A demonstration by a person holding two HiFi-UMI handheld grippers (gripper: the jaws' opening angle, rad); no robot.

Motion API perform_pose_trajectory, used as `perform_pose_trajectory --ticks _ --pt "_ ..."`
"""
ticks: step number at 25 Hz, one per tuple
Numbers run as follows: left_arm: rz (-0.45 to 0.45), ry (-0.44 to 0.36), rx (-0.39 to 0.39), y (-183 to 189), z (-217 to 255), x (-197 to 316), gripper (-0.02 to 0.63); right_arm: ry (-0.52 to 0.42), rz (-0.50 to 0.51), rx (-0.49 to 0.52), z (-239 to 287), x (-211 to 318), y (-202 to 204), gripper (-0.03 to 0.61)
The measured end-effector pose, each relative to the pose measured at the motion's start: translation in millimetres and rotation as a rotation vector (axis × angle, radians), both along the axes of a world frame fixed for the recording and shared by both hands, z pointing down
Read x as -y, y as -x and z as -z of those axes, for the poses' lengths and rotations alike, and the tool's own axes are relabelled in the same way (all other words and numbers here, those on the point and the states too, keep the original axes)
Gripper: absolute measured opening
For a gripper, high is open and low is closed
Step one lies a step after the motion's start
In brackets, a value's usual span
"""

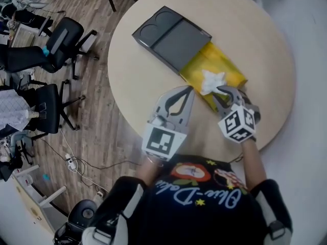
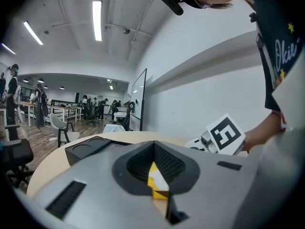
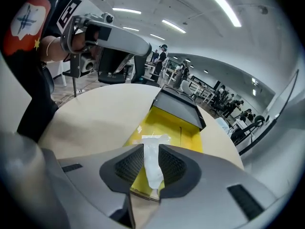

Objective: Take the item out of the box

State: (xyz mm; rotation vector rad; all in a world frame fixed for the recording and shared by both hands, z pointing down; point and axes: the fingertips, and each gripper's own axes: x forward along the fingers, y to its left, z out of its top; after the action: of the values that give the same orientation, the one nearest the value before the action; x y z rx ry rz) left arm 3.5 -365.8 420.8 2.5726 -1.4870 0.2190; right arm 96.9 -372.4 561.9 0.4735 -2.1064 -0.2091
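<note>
Clamps the right gripper (image 3: 151, 150) on the white packet (image 3: 152, 168) lying in the open yellow tray (image 1: 228, 68) on the tabletop (image 1: 134, 80) and nips the tray's edge with the left gripper (image 1: 189, 89), probably steadying it for the lift.

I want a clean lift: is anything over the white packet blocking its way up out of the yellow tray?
Nothing visible does. The sleeve leaves that end of the tray open, the right claw grips the packet, and the left claw pinches the tray's corner beside it.
</note>
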Motion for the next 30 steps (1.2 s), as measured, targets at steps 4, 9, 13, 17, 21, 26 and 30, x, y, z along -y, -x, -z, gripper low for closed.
perform_pose_trajectory --ticks 4,9,13,17,21,26,30 --pt "0.009 0.002 -0.002 5.1 -1.0 -0.8 -0.012 0.011 0.072 -0.104 -13.1 -3.5 -0.3 0.074" --pt "0.021 0.011 -0.006 9.7 -3.9 0.1 -0.012 0.049 0.124 -0.176 -29.3 -3.4 -3.2 0.074" --pt "0.025 0.017 -0.009 11.4 -3.3 -0.6 -0.012 0.071 0.131 -0.205 -36.3 -4.1 -3.6 0.074" --pt "0.029 0.018 -0.009 15.8 -6.6 1.4 -0.012 0.09 0.107 -0.237 -48.5 -0.7 -4.8 0.074" --pt "0.035 0.023 -0.008 19.1 -8.1 2.5 -0.012 0.083 0.082 -0.255 -55.9 5.6 -6.9 0.072" --pt "0.036 0.023 -0.008 21.8 -7.5 2.7 -0.012 0.071 0.068 -0.258 -55.2 9.1 -5.4 0.067" --pt "0.034 0.026 -0.005 20.7 -9.5 1.5 -0.012 0.063 0.045 -0.239 -53.2 13.5 -5.5 0.024"
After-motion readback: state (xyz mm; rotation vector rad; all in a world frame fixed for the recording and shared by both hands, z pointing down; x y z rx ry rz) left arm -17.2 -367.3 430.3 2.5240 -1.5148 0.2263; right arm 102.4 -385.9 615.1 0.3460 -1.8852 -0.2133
